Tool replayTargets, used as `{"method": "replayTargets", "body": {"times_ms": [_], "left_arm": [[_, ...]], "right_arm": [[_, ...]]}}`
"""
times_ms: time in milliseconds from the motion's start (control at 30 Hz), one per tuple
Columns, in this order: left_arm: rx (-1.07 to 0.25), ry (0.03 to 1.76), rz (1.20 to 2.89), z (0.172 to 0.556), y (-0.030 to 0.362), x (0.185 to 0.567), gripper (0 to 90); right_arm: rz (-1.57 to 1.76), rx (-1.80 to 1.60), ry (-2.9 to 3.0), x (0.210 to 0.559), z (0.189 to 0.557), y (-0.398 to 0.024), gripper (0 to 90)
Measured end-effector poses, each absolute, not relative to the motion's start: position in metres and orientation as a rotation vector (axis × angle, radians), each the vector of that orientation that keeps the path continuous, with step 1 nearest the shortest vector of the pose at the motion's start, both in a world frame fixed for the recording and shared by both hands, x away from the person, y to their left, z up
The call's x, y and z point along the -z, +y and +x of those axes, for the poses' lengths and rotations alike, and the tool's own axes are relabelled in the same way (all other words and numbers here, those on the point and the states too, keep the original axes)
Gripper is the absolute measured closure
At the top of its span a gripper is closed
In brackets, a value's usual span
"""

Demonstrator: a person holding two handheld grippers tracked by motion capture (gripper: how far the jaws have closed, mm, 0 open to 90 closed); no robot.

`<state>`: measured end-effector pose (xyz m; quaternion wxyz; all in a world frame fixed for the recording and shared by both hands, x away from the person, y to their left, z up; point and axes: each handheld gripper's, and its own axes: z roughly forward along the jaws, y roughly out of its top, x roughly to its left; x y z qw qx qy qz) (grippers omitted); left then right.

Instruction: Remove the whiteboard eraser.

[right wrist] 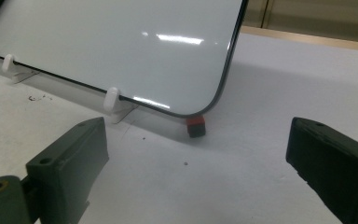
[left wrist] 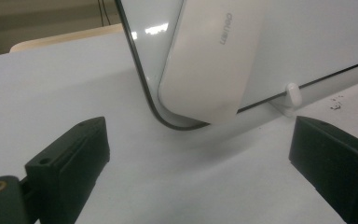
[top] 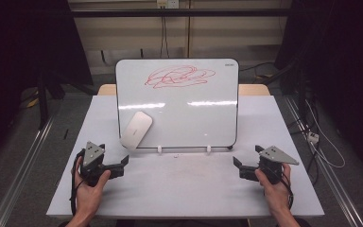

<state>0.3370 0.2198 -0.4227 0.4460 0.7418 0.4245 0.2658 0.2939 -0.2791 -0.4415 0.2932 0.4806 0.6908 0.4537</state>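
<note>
1. The left gripper [top: 123,164] rests on the worktop [top: 184,189], jaws wide apart and holding nothing.
2. The right gripper [top: 238,166] also sits on the worktop, jaws spread wide and empty.
3. A whiteboard [top: 189,113] stands tilted between them, bearing a red scribble [top: 179,76].
4. A white eraser [top: 136,130] clings to its lower left corner, just beyond the left gripper.
5. A small red-and-black block [right wrist: 196,126] lies under the board's other lower corner.

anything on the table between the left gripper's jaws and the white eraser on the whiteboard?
No. In the left gripper view, bare white table runs from the open left gripper to the white oblong plastic eraser stuck on the whiteboard; the high view agrees.
</note>
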Motion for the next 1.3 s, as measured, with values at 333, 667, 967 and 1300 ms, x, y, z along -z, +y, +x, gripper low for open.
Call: {"method": "replayTargets", "body": {"times_ms": [333,667,967,1300], "left_arm": [[-0.646,1.057,1.850,0.339,0.217,0.423,5.6],[-0.624,1.030,1.881,0.346,0.207,0.412,6.1],[-0.634,0.938,1.942,0.351,0.190,0.402,6.9],[-0.717,0.904,1.995,0.369,0.177,0.393,12.7]], "right_arm": [[1.289,-1.210,1.844,0.443,0.296,-0.281,5.2],[1.292,-1.200,1.851,0.444,0.295,-0.281,4.9],[1.301,-1.186,1.848,0.445,0.296,-0.280,4.9],[1.296,-1.179,1.854,0.444,0.296,-0.277,5.0]]}}
